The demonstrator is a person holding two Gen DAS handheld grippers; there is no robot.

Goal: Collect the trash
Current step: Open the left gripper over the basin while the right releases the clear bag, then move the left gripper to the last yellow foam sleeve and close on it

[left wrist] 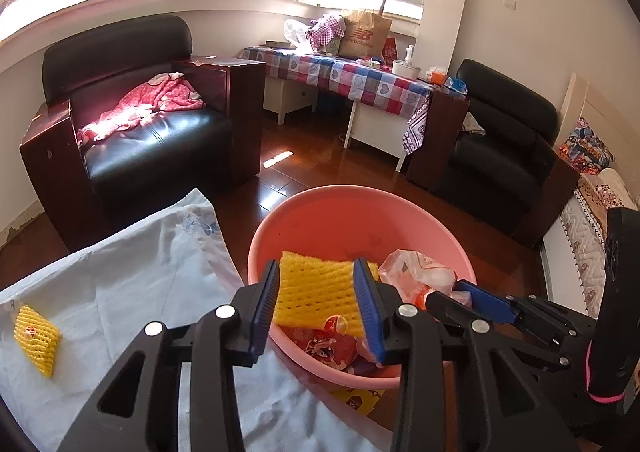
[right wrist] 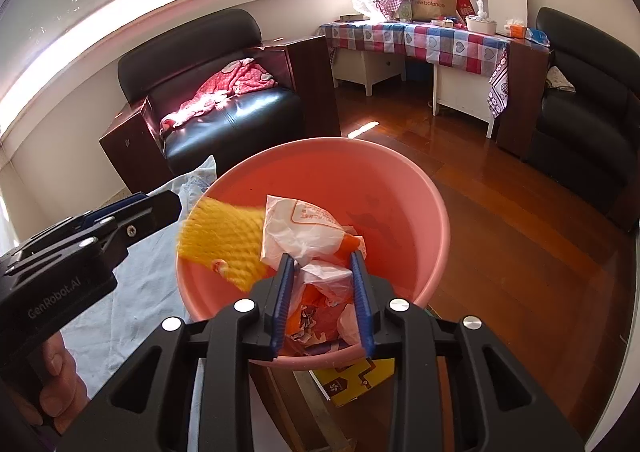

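Foam net hangs loose between parted left claw jaws, directly over pink basin. Right claw clamps plastic bag above the same basin. Second net lies far left, nearer left claw.

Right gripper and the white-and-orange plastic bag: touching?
Touching. The right wrist view shows the plastic bag crumpled between the two blue pads of the right gripper, both pressed against it, over the pink basin.

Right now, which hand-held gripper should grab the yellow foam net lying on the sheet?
Left. The foam net lies on the left hand-held gripper's side; the right hand-held gripper holds a plastic bag.
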